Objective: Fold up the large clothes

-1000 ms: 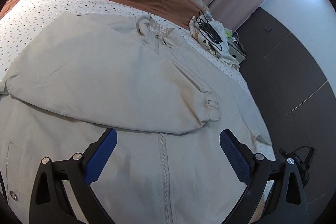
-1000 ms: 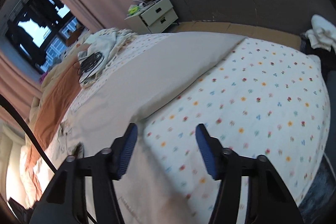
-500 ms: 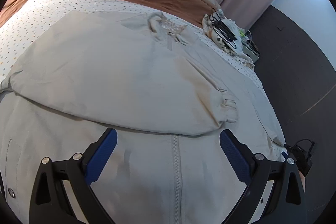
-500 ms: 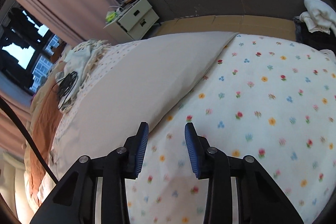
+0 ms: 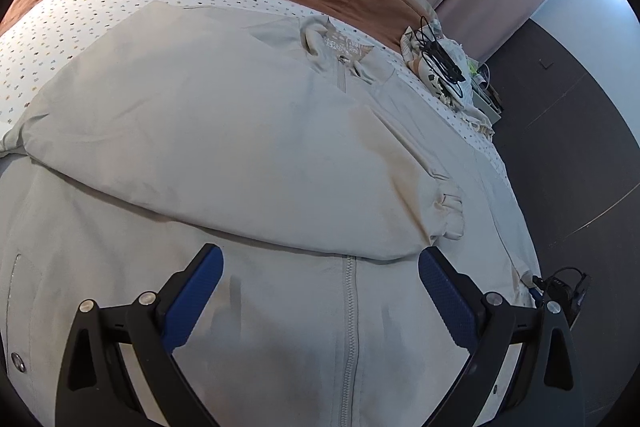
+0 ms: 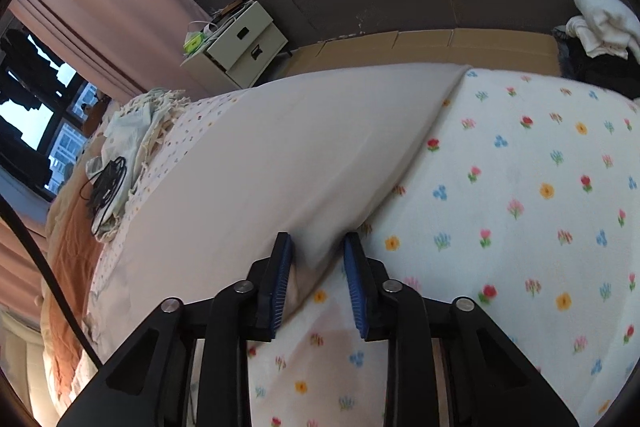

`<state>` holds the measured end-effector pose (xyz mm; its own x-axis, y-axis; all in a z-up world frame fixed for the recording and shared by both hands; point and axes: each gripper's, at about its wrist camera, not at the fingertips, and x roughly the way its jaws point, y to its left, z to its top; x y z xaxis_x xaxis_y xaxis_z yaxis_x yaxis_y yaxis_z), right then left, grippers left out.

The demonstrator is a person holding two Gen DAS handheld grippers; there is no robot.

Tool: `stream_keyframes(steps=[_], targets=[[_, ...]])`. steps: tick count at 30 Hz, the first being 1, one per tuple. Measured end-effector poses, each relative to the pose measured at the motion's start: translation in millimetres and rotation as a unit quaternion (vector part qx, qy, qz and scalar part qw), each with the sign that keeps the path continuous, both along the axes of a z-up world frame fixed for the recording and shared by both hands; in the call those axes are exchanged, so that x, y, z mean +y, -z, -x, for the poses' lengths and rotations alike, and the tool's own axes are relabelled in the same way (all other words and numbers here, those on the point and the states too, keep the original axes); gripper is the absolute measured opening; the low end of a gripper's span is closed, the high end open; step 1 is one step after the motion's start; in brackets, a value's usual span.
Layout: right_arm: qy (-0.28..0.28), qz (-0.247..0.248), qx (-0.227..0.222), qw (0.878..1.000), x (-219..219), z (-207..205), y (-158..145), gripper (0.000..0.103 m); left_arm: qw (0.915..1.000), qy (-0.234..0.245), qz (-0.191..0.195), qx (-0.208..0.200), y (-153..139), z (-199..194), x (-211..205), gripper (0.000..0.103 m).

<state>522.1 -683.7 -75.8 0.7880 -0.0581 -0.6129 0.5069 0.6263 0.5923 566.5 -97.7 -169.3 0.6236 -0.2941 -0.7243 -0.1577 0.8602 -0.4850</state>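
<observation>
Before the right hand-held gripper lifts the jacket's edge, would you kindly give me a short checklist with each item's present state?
1. Jacket spread flat on the bed: ok.
2. One sleeve already folded across the front: ok.
3. Jacket edge between the right hand-held gripper pads while its jaws are closing: ok.
4. Pads firmly pinching the fabric: cannot tell.
5. Left hand-held gripper open, holding nothing: ok.
6. Cable bundle clear of the jacket: ok.

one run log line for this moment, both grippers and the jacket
left gripper: open above jacket | right gripper: fingers closing around jacket edge | sleeve: folded across
</observation>
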Motion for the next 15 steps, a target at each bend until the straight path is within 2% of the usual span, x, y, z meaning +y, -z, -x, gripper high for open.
stream_keyframes(steps=[3,7,15], targets=[[-0.003,0.029,0.012,1.000,1.0,-8.0,-1.3,0.004,1.0000,-0.002,0.001,-0.001,-0.3,-0.3,1.9,0.100],[-0.009,0.071,0.008,0.997,11.7,-9.0,-20.4,0.002,0.9998,-0.010,0.014,-0.003,-2.3,0.7,9.0,0.100],[-0.032,0.136,-0.032,0.990,44.0,11.0,-86.8,0.001,0.9991,-0.020,0.034,-0.014,-10.2,3.4,25.6,0.100]])
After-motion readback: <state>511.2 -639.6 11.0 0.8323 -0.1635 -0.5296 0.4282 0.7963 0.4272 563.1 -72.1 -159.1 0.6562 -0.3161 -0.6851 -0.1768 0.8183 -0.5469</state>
